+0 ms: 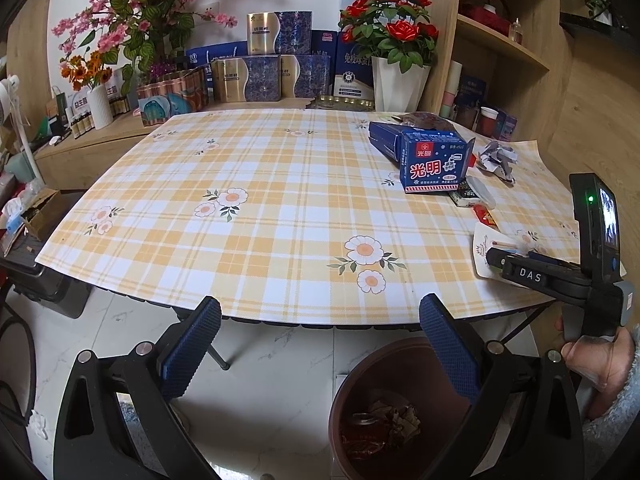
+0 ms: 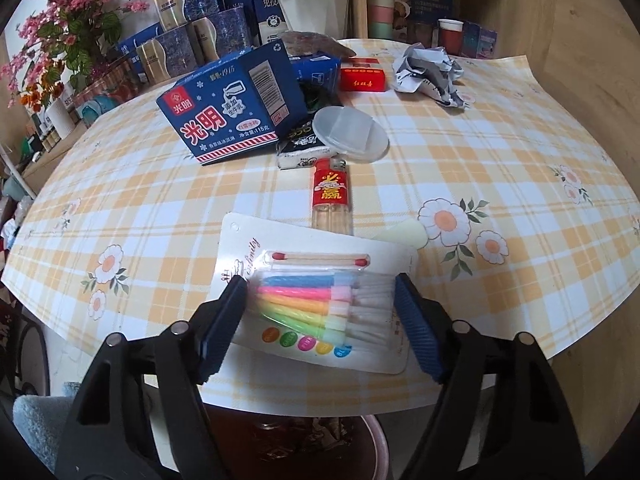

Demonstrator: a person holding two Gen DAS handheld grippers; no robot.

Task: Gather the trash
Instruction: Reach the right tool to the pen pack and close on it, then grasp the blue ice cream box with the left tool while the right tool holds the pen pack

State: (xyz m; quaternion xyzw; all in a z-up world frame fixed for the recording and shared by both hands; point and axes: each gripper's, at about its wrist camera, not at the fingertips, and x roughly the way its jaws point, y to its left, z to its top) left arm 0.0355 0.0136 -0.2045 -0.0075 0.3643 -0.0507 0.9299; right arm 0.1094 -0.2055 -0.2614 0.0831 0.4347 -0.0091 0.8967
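The right gripper stands over the near edge of the tabletop, its jaws well apart, one on each side of a candle pack. The pads are near the blister, but I cannot tell if they touch it. The pack lies flat at the lower middle of the right wrist view, and its card reaches almost to the tabletop edge. Just behind it lies a lighter, then a clear lid on a dark packet, and a blue carton at the upper left. A red box and crumpled paper sit farther back, at the upper middle. To the right of the pack the cloth is free up to the curved edge.

The left gripper hangs wide open with nothing in it, off the tabletop, before its near edge. In its view the left and middle of the cloth are free, and the trash is gathered at the right. A brown bin stands on the floor under the edge, at the lower right of the frame; it holds crumpled wrappers and what looks like a can. A hand holds the right gripper's handle at the right border.
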